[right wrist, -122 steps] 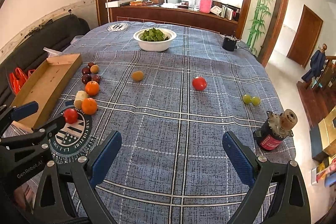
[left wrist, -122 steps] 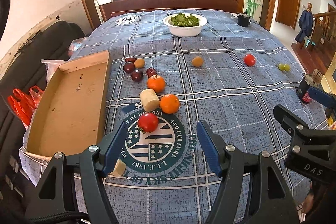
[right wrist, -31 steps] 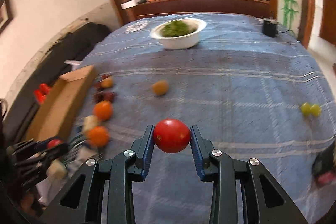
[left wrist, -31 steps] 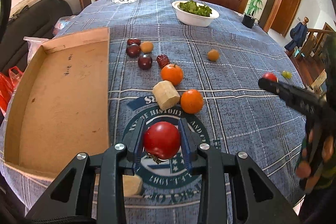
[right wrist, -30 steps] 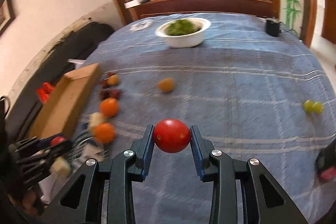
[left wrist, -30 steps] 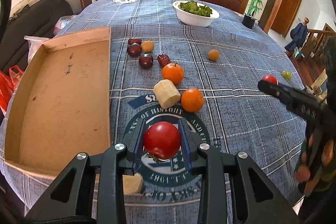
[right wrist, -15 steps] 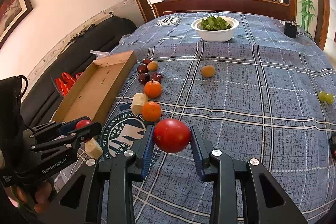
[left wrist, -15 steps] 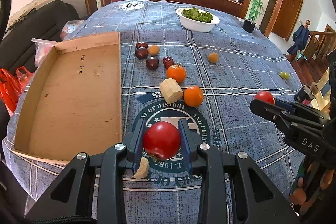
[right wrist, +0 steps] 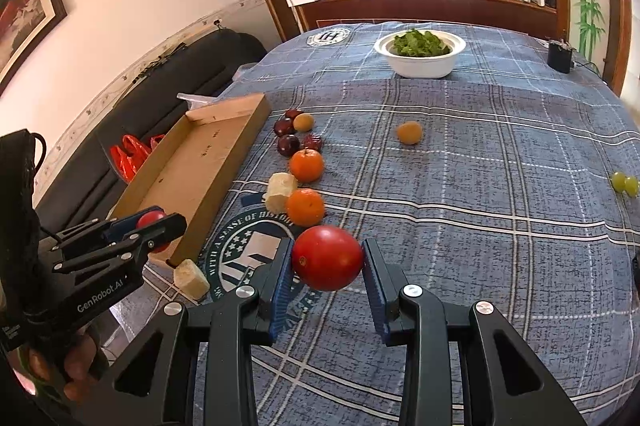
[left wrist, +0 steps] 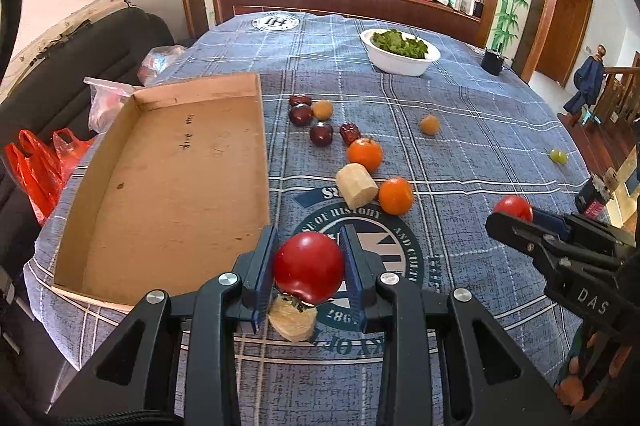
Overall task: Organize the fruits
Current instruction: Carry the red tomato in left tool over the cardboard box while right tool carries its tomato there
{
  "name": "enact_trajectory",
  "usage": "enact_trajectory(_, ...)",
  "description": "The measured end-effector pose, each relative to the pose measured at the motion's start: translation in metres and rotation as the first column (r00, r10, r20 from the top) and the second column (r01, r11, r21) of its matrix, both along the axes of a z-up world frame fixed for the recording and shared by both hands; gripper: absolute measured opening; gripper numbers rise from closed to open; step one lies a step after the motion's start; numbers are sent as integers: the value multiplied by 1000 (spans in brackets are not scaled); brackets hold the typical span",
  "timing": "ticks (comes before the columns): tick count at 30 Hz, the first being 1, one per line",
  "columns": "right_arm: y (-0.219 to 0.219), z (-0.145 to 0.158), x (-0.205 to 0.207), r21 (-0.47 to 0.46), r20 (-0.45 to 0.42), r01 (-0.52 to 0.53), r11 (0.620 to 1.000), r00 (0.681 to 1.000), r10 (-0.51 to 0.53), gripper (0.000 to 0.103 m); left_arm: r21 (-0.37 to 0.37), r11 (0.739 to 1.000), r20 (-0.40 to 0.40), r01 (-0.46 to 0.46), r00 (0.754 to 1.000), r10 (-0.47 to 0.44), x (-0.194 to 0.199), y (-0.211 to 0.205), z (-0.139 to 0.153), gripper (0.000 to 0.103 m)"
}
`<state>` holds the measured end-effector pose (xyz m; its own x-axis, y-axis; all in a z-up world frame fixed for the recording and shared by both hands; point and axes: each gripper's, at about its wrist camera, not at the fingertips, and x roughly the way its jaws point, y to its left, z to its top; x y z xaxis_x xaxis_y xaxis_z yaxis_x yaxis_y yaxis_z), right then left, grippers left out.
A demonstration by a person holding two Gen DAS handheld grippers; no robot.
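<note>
Item: two tomatoes, one clamped in left gripper (left wrist: 309, 268), one in right gripper (right wrist: 327, 258), both above the tablecloth; cardboard tray (left wrist: 168, 186) lies leftward, nearer the left hand

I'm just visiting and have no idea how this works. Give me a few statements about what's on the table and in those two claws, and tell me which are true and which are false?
1. The left gripper is shut on a red tomato. True.
2. The right gripper is empty. False: it grips a second tomato.
3. The cardboard tray already holds several fruits. False: nothing lies in it.
4. Two oranges lie on the blue checked tablecloth beside the tray. True.
5. The white bowl holds leafy greens. True.
6. The green grapes lie inside the bowl. False: they lie on the cloth, far from it.
</note>
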<state>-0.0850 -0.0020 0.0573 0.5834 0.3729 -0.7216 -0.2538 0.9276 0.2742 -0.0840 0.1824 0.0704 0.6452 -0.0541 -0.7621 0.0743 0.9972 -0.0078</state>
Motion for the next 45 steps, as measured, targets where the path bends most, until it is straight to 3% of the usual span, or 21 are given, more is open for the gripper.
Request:
enact_trajectory(12, 33, 1, 3, 0, 3, -74, 997, 997, 74, 34, -1, 998, 9, -70, 998, 70, 6, 31, 4, 29)
enact_trajectory(20, 68, 5, 11, 14, 5, -153, 988, 988, 153, 34, 2, 986, 16, -166, 986, 166, 12, 80, 8, 29)
enact_trajectory(28, 138, 10, 31, 55, 10, -294, 954, 956, 294, 34, 24, 963, -8, -269, 963, 270, 22, 131, 1, 29)
enact_trajectory(36, 216, -23, 58, -2, -71, -386, 923, 920, 385, 34, 43, 957, -78, -286, 954, 288, 34, 153, -26, 29)
enact_trajectory(45, 237, -52, 72, -52, -141, -408, 912, 907, 398, 34, 46, 961, -128, -273, 952, 277, 44, 159, -46, 29)
